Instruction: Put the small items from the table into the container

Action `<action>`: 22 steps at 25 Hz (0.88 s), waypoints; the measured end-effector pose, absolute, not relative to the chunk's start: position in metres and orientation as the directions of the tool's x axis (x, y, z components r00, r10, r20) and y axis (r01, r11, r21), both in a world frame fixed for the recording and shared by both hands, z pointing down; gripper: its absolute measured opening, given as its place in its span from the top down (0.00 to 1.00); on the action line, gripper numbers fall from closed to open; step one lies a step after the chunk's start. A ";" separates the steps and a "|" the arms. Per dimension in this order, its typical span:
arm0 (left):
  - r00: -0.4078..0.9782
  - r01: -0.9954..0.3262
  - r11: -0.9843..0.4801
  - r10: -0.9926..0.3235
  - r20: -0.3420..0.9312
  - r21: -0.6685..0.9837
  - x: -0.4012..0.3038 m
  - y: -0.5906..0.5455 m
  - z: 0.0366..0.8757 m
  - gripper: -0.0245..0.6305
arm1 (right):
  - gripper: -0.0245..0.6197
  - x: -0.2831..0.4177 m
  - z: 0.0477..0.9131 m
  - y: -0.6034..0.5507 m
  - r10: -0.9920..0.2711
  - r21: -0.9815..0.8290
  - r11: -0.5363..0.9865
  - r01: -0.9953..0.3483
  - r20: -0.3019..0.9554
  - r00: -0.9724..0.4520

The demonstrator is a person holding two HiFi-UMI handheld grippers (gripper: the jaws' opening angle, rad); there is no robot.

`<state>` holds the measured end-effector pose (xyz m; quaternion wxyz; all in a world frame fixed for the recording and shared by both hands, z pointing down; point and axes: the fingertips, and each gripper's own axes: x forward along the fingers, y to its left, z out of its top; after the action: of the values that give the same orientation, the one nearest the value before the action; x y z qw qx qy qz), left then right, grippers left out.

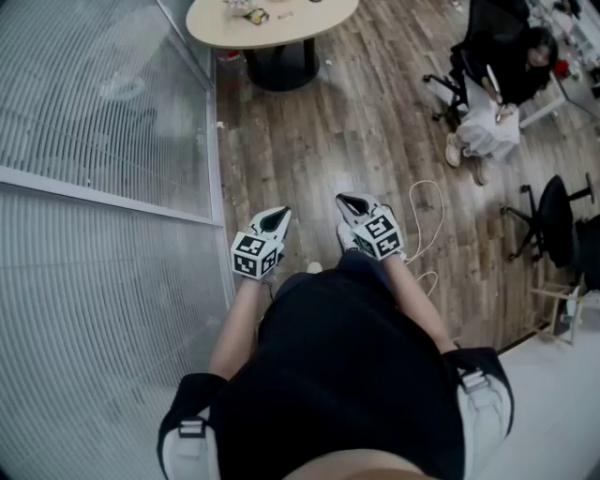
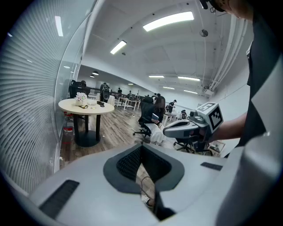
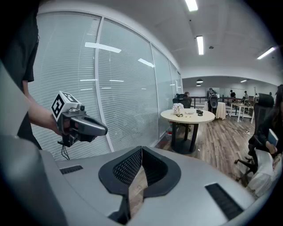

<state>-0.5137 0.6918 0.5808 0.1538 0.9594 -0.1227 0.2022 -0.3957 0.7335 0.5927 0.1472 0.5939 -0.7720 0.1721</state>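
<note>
A round beige table point(image 1: 272, 26) stands far ahead on the wood floor, with several small items point(image 1: 251, 13) on its top. The same table point(image 2: 86, 107) shows at the left of the left gripper view and as a distant table point(image 3: 188, 116) in the right gripper view, bearing a white flowery item point(image 3: 178, 107) and a dark item point(image 3: 200, 112). I cannot make out a container. My left gripper point(image 1: 279, 217) and right gripper point(image 1: 349, 201) are held side by side at waist height, well short of the table. Both are shut and hold nothing: the left gripper point(image 2: 141, 147) and the right gripper point(image 3: 141, 150) each have their jaws together.
A glass wall with blinds point(image 1: 103, 141) runs along the left. A seated person point(image 1: 492, 94) on an office chair is at the upper right, with another black chair point(image 1: 553, 220) nearer. A white cable point(image 1: 427, 220) lies on the floor just ahead.
</note>
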 end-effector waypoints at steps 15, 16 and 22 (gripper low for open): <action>0.908 -0.254 -0.948 -0.165 0.385 0.193 -0.498 0.688 0.555 0.96 | 0.92 -0.414 0.566 0.717 -0.881 -0.055 0.283 -0.958 0.380 -0.282; 0.909 -0.251 -0.949 -0.164 0.383 0.191 -0.497 0.688 0.553 0.96 | 0.92 -0.415 0.565 0.716 -0.882 -0.056 0.284 -0.957 0.377 -0.283; 0.907 -0.259 -0.946 -0.169 0.386 0.194 -0.498 0.683 0.551 0.96 | 0.92 -0.420 0.560 0.707 -0.878 -0.053 0.300 -0.953 0.375 -0.297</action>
<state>-0.4985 0.6826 0.5511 0.1214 0.9689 -0.1106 0.1852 -0.4199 0.7069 0.5602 0.1385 0.5764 -0.7941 0.1341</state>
